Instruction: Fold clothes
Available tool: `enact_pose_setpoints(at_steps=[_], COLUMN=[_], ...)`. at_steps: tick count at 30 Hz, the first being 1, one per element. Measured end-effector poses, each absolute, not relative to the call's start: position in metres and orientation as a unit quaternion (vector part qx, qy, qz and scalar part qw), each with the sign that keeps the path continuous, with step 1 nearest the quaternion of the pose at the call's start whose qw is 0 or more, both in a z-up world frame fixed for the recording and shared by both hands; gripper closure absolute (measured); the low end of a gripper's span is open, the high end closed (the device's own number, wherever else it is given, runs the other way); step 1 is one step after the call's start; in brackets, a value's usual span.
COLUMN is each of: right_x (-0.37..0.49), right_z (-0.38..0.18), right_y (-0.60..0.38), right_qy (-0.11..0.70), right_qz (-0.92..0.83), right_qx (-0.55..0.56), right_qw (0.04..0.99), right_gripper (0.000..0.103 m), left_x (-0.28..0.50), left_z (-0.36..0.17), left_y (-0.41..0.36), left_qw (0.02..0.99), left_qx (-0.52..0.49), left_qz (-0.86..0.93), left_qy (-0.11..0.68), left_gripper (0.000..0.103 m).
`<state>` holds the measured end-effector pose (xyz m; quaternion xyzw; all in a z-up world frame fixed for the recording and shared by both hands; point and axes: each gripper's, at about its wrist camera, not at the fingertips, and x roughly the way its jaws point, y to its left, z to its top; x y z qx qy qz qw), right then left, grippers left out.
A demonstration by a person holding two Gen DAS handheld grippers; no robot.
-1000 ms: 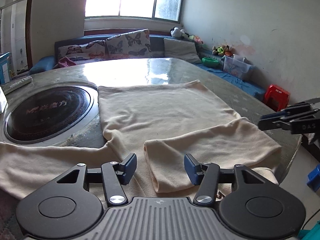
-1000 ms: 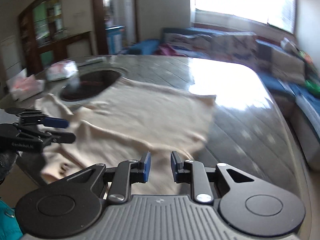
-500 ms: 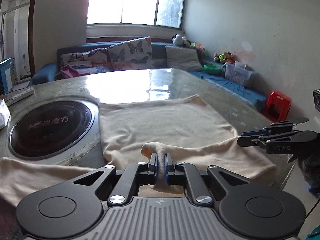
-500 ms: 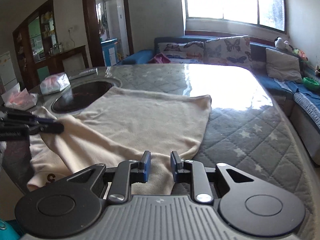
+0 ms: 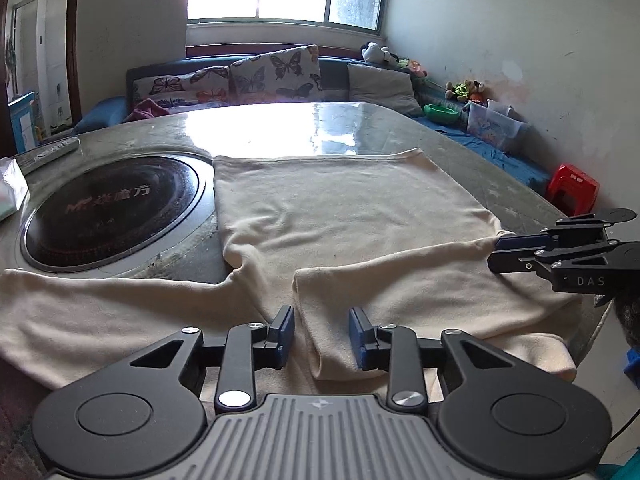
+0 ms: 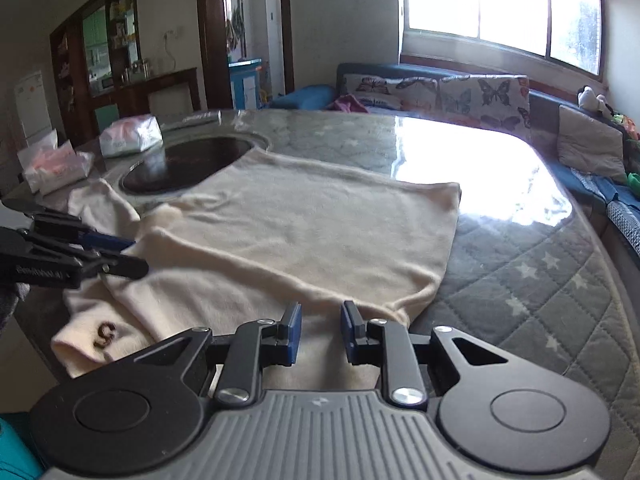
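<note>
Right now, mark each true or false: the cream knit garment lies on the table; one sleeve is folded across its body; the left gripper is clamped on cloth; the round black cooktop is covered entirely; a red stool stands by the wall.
1. The cream knit garment lies on the table: true.
2. One sleeve is folded across its body: true.
3. The left gripper is clamped on cloth: false, its jaws have just opened around the cuff.
4. The round black cooktop is covered entirely: false, mostly bare.
5. A red stool stands by the wall: true.
</note>
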<state>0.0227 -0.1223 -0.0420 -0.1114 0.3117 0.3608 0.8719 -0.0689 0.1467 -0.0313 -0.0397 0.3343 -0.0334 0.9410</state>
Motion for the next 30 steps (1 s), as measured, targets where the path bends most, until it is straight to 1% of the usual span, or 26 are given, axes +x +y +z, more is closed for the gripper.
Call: enact_pose_setpoints(at_steps=[6,9,10,11,12,13,15,16,20,24,30], right_x=[0.023,0.028,0.029,0.029,0.028,0.028,0.028,0.028,0.026,0.025,0.025], right_z=[-0.033,-0.040,-0.044,-0.044,-0.043,-0.042,-0.040,-0.039,-0.041,-0.043,-0.042], right_y=[-0.112,-0.102,-0.098,-0.096,-0.095,-0.095,-0.093,-0.092,-0.087,-0.085,-0.084], right_qy=[0.299,0.310,0.316,0.316,0.314,0.312,0.312,0.311,0.313,0.314,0.315], right_qz=[0.375,0.382,0.382,0.383,0.385,0.387,0.390,0.391,0.397,0.396,0.396], right_qx=[-0.120,-0.122,-0.126,-0.127,-0.128,-0.129,-0.126,-0.127,-0.128,-0.133,-0.136], right_qw=[0.869,0.862,0.859,0.858,0.858,0.858,0.857,0.857,0.854,0.853,0.852], right_gripper=[0.082,0.082,0.081,0.081,0.080,0.080,0.074,0.074,0.073,0.070,0.067], left_x=[-0.072,-0.076,-0.078,-0.080,-0.081,-0.082,-0.083,-0.084,-0.085,-0.087,-0.088], left_z=[-0.028,-0.026,-0.024,-0.022,-0.020,-0.019,-0.018,-0.018,-0.021,-0.024,-0.029], left_y=[0.154,0.167,0.172,0.178,0.185,0.192,0.207,0.216,0.249,0.278,0.305], left_qw=[0.944,0.944,0.944,0.945,0.945,0.945,0.943,0.941,0.927,0.912,0.892], left_qx=[-0.049,-0.060,-0.062,-0.064,-0.067,-0.068,-0.071,-0.074,-0.086,-0.098,-0.114], left_qz=[-0.016,0.012,0.022,0.036,0.050,0.064,0.096,0.114,0.189,0.247,0.309], left_qy=[0.327,0.326,0.323,0.319,0.316,0.313,0.311,0.311,0.311,0.313,0.311], left_gripper=[0.072,0.070,0.066,0.058,0.055,0.052,0.051,0.049,0.048,0.048,0.043])
